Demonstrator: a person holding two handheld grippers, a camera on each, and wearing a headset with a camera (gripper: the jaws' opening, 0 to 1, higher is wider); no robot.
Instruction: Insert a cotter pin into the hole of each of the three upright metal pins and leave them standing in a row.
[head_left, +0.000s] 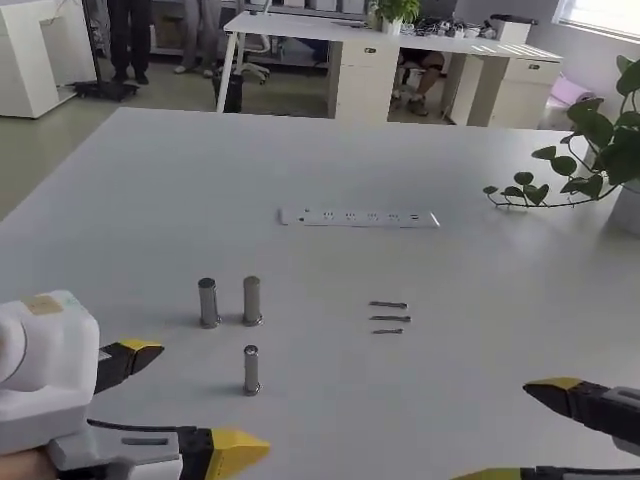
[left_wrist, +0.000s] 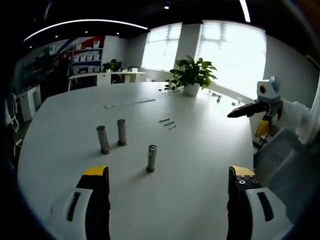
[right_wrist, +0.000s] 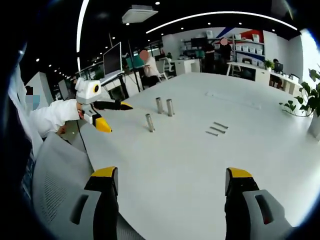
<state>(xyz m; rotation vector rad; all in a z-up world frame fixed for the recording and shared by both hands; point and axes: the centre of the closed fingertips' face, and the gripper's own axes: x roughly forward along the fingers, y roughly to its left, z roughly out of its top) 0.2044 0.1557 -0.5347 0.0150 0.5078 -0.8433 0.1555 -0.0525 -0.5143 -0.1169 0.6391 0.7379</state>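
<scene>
Looks like the very start of the job: nothing done, as far as can be seen. On the worktop (head_left: 500, 290), three metal pins, all upright: left rear metal pin (head_left: 208, 302) and right rear metal pin (head_left: 251, 300) just beside each other, front metal pin (head_left: 251, 369) alone, nearer the person and in line with the right rear one. No row of three yet, then. To their right, well apart from them, the cotter pins (head_left: 389, 318): three, lying flat and loose, parallel, one behind another, none through any metal pin. Holes in the metal pins too small to make out. Left to do, by this reckoning: all three insertions, plus bringing the front metal pin into line.

Left hand-held gripper (left_wrist: 168, 172): jaws spread wide, nothing between them, hovering low at the near side. In the left gripper view, front metal pin just ahead of the jaws and slightly left of the gap's centre, the rear pair beyond it to the left, cotter pins farther off. Near the metal pins, touching none.

Right hand-held gripper (right_wrist: 171, 173): likewise released, jaws wide and empty, held off to the right at the near side. In the right gripper view, cotter pins ahead and a little right of centre, well clear of the jaws; metal pins farther left. Nearer the cotter pins than the left hand-held gripper, so probably the one to fetch the first.
</scene>
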